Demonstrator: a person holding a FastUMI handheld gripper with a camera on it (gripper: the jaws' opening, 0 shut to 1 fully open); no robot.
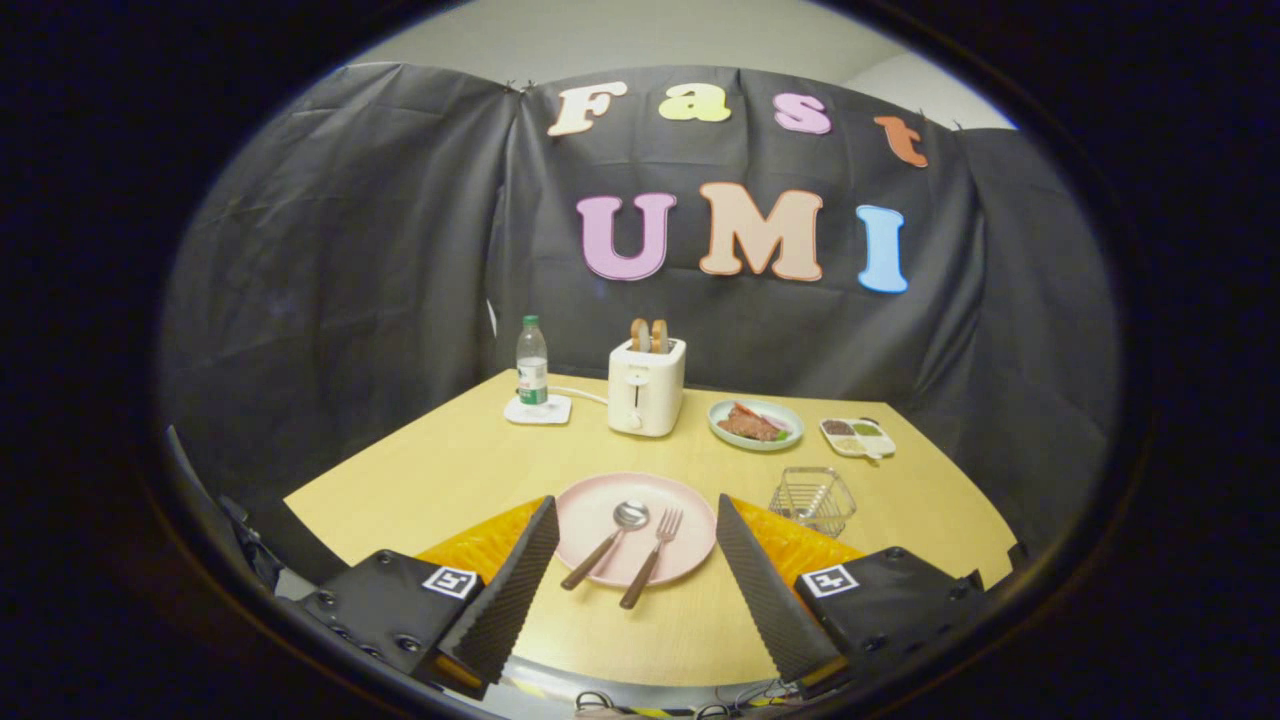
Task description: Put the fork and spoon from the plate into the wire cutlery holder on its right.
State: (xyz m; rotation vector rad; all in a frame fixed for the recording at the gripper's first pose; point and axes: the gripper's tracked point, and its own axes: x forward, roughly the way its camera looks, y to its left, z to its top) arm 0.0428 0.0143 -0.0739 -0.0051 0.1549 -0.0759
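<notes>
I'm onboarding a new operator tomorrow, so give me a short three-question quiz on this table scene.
1. True or false: the spoon and fork lie on the pink plate.
2. Which holds bread slices? A) wire cutlery holder B) toaster C) water bottle
3. Fill in: the gripper has its jaws ___, with the plate between them.

Key: 1 true; 2 B; 3 open.

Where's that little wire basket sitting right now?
In the gripper view, the clear wire cutlery holder stands empty on the wooden table, just right of the pink plate, beyond the open claw.
</notes>
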